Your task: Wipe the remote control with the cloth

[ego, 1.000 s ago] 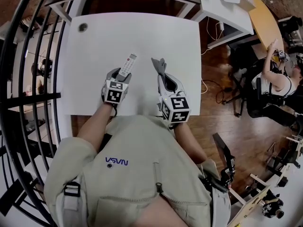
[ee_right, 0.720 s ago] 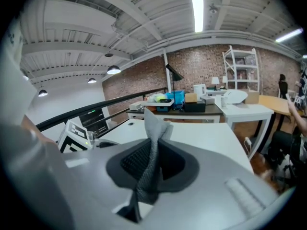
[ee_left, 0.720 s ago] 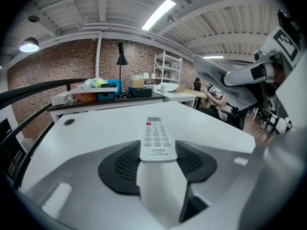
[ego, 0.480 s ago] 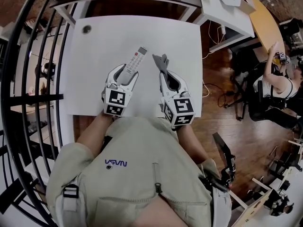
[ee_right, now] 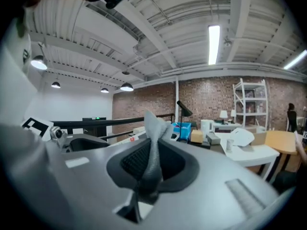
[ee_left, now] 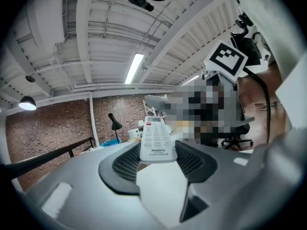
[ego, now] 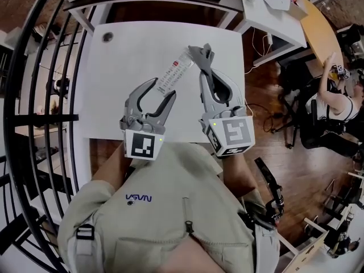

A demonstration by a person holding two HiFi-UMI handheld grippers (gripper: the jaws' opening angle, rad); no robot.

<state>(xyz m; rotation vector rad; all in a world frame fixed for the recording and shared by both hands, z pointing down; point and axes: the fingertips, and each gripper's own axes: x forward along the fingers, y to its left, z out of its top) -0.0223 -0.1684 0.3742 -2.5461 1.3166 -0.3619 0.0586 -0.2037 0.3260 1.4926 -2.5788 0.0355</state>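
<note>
My left gripper [ego: 162,90] is shut on the lower end of a white remote control [ego: 175,73], holding it in the air above the white table [ego: 119,61]. In the left gripper view the remote control [ee_left: 156,140] lies flat between the ribbed pads [ee_left: 125,166], buttons up, pointing away from my left gripper [ee_left: 156,158]. To its right, my right gripper [ego: 208,70] is shut on a grey cloth [ego: 200,54]. That cloth [ee_right: 152,143] stands pinched upright between the jaws of my right gripper [ee_right: 152,166]. The cloth's tip is close beside the remote's far end.
A black railing [ego: 34,95] curves along the left. A small dark spot [ego: 107,37] marks the table's far left corner. Another white desk [ego: 273,10] with papers stands at the back right; a seated person [ego: 333,98] is on the wooden floor at right.
Both grippers have risen off the table toward the head camera, carrying the remote control and the cloth. The left gripper has also rolled, and both now look level across the room.
</note>
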